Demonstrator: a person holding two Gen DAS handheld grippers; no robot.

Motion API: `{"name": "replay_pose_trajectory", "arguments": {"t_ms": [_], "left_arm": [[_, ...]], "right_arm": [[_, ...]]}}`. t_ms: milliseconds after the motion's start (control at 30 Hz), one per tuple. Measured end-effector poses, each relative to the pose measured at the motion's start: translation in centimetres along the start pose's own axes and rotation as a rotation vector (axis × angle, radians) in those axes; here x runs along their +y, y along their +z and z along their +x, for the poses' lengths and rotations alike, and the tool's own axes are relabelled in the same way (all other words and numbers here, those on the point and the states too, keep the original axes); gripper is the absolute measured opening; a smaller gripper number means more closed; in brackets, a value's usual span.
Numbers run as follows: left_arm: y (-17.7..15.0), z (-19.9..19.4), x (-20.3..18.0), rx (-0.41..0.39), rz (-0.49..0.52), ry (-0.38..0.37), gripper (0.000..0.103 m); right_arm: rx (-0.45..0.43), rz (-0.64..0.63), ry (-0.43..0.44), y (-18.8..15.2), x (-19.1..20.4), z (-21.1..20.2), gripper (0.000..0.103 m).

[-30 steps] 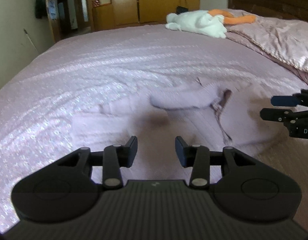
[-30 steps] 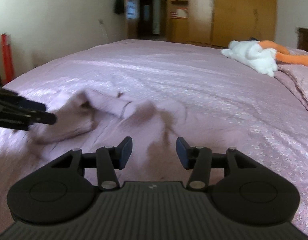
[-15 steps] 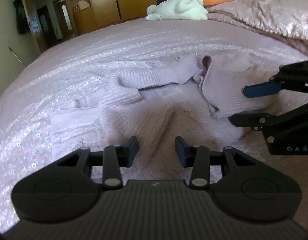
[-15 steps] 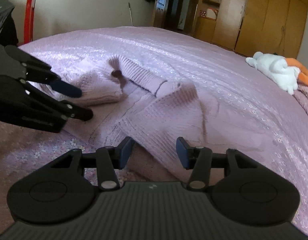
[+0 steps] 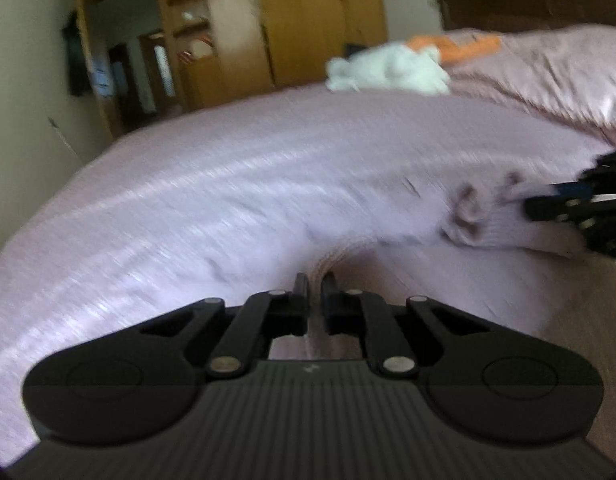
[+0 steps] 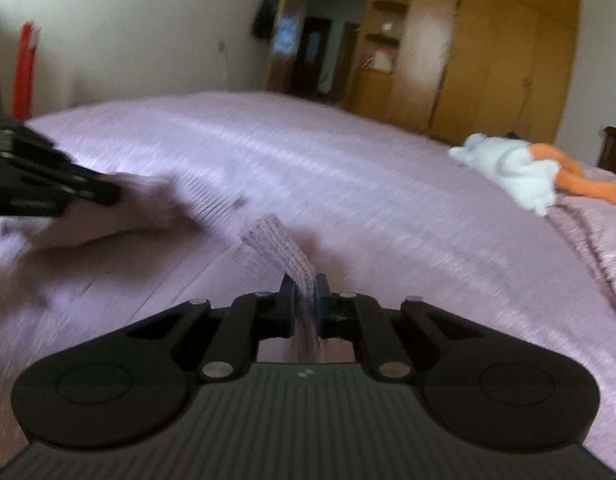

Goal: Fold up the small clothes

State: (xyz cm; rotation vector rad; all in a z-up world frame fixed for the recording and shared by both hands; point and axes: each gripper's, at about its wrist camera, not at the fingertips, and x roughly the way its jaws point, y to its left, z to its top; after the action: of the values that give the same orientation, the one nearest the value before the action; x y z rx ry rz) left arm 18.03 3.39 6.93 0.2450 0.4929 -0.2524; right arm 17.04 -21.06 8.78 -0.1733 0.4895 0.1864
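Observation:
A small pale-pink knitted sweater (image 5: 480, 224) lies on the pink bedspread, blurred by motion. My left gripper (image 5: 315, 286) is shut on a fold of the sweater's edge. My right gripper (image 6: 304, 290) is shut on a ribbed knit strip of the sweater (image 6: 281, 250) that sticks up between its fingers. The right gripper (image 5: 548, 204) shows at the right edge of the left wrist view, against the cloth. The left gripper (image 6: 103, 194) enters the right wrist view from the left, with bunched sweater (image 6: 119, 216) beside it.
A white and orange plush toy (image 5: 392, 68) (image 6: 512, 168) lies far back on the bed (image 5: 227, 184) near a pink quilt (image 5: 548, 72). A dark wooden headboard (image 5: 548, 4) stands at the back right. Wooden wardrobes (image 6: 488, 52) and a doorway line the far wall.
Both grippers were open over the sweater half a second ago; now both have shut on its fabric. The views have swung and tilted, and the sweater looks pulled between them.

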Motion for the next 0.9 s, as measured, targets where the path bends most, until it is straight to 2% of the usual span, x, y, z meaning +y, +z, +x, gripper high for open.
{"name": "replay_pose_trajectory", "arguments": {"t_ms": [200, 333, 433, 567, 633, 667, 700, 733, 800, 900], "left_arm": [[3.2, 1.5, 5.6, -0.048, -0.047, 0.115, 0.009], [3.5, 4.4, 8.3, -0.004, -0.091, 0.136, 0.009], [2.6, 6.8, 9.1, 0.057, -0.098, 0.16, 0.009], [0.1, 9.8, 10.0, 0.174, -0.141, 0.192, 0.011], [-1.0, 10.2, 10.5, 0.191, -0.173, 0.193, 0.012], [-1.3, 10.0, 10.8, 0.184, -0.19, 0.194, 0.016], [-1.3, 9.8, 11.1, 0.183, -0.204, 0.196, 0.023], [-1.3, 9.5, 11.4, 0.186, -0.219, 0.198, 0.025], [-0.8, 9.0, 12.0, 0.189, -0.236, 0.187, 0.027], [0.2, 7.7, 12.1, 0.169, -0.241, 0.168, 0.027]], "right_arm": [[-0.014, 0.1, -0.092, 3.7, -6.1, 1.3, 0.009], [0.026, 0.164, -0.135, 3.8, -9.5, 3.7, 0.009], [0.088, 0.174, -0.145, 3.2, -10.6, 6.5, 0.009], [0.232, 0.24, -0.182, 1.4, -12.0, 11.3, 0.01], [0.297, 0.263, -0.219, 0.1, -12.5, 12.9, 0.012], [0.31, 0.268, -0.221, -0.5, -12.8, 13.4, 0.015], [0.302, 0.272, -0.225, -0.9, -12.9, 13.7, 0.024], [0.294, 0.28, -0.239, -1.1, -13.3, 13.7, 0.038], [0.291, 0.305, -0.272, -0.9, -14.0, 13.5, 0.055], [0.273, 0.305, -0.316, 0.2, -14.0, 11.9, 0.056]]}}
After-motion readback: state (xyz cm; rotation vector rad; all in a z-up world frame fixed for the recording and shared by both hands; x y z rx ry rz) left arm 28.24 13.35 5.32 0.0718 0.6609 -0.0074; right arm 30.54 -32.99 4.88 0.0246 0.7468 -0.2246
